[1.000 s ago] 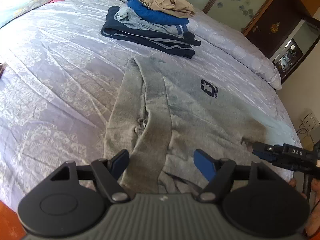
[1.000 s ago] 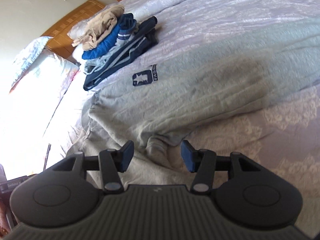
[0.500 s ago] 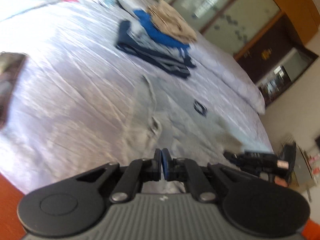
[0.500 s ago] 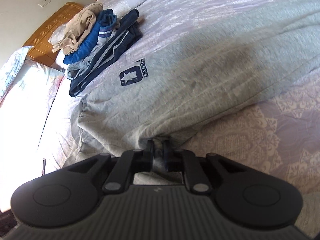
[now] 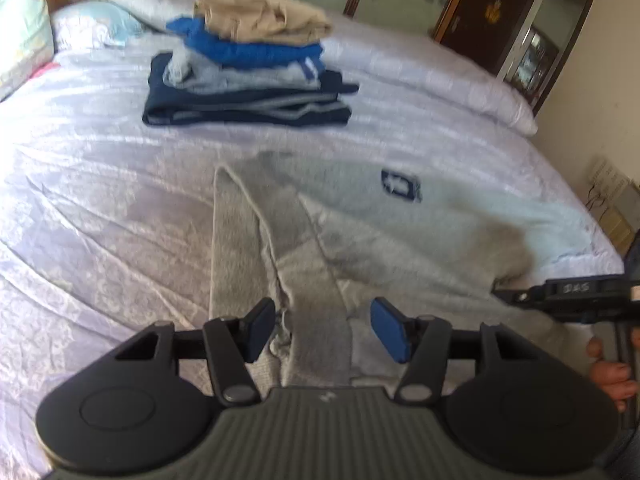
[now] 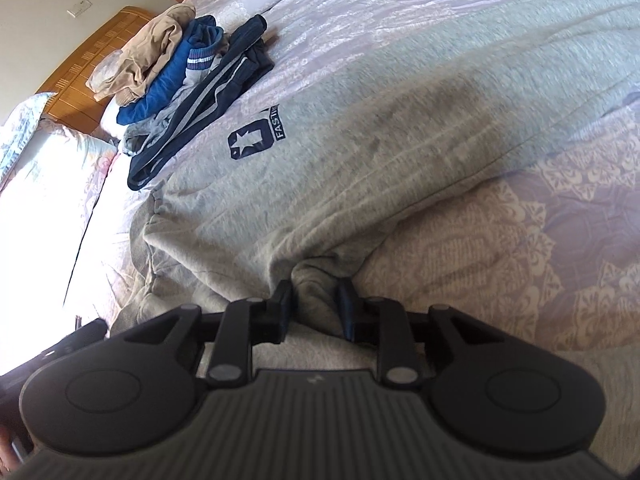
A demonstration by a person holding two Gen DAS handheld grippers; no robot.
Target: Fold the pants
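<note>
Grey sweatpants (image 5: 400,232) with a navy star logo (image 5: 401,186) lie spread on the bed; they also fill the right wrist view (image 6: 360,128). My left gripper (image 5: 322,330) is open, its blue pads either side of the waistband with its drawstring (image 5: 282,320). My right gripper (image 6: 316,304) is partly open around a bunched fold of the pants at the crotch edge. The right gripper also shows at the right edge of the left wrist view (image 5: 568,294), held by a hand.
A stack of folded clothes (image 5: 248,72), tan on top, blue and navy below, sits farther up the lilac bedspread (image 5: 100,208); it also shows in the right wrist view (image 6: 184,76). Pillows (image 5: 24,40) and a wooden headboard (image 6: 92,60) lie beyond. Dark cabinet (image 5: 500,20) at right.
Both grippers were open a second ago, shut on the grey fabric half a second ago, and have opened again. The left gripper swung and now points along the waistband.
</note>
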